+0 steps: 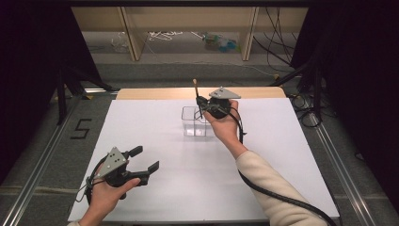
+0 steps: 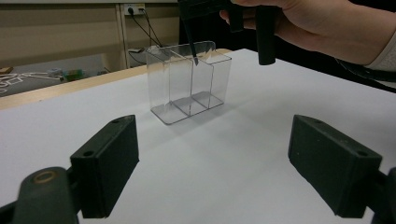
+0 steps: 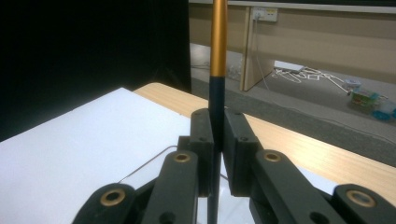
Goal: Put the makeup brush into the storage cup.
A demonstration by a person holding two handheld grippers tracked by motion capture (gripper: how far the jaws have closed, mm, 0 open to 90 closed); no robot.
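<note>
A clear plastic organizer box with upright dividers stands at the middle of the white table; the left gripper view shows the box ahead. My right gripper is shut on a slim pen with a black lower part and an orange upper part, held upright over the box. In the right gripper view the pen rises between the closed jaws of the right gripper. The pen's tip hangs just inside the box's top. My left gripper rests open near the front left, holding nothing.
A bare wooden strip runs along the table's far edge. Beyond it lie cables and small items on the floor under a shelf. Dark curtains stand at both sides.
</note>
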